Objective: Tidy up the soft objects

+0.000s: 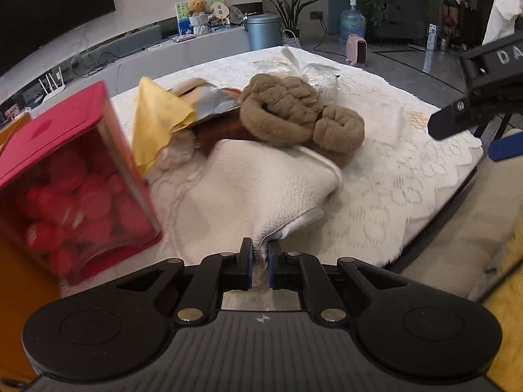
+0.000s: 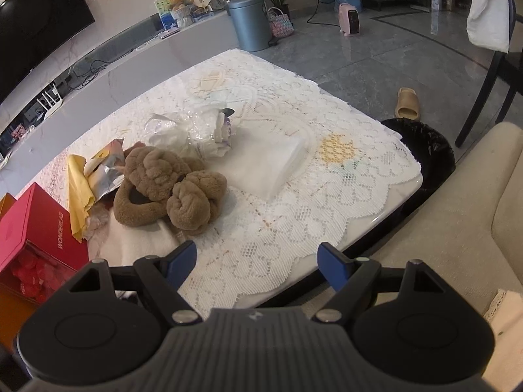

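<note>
A cream fleece cloth (image 1: 255, 183) lies folded on the lace-covered table (image 1: 392, 189). My left gripper (image 1: 260, 253) is shut on its near corner, which bunches up between the blue pads. Two brown plush slippers (image 1: 294, 114) rest on the cloth's far end, with a yellow cloth (image 1: 157, 121) and a foil wrapper to their left. In the right wrist view the slippers (image 2: 170, 186) and cream cloth (image 2: 140, 241) sit left of my right gripper (image 2: 258, 258), which hangs open over the bare lace with nothing between its fingers. Its black tip (image 1: 451, 124) also shows at the right of the left wrist view.
A red box (image 1: 65, 189) with a clear front stands close on the left. Crumpled plastic bags (image 2: 189, 130) and a folded white piece (image 2: 271, 163) lie mid-table. A black bin (image 2: 425, 150) and a beige sofa (image 2: 457, 228) sit off the table's right edge.
</note>
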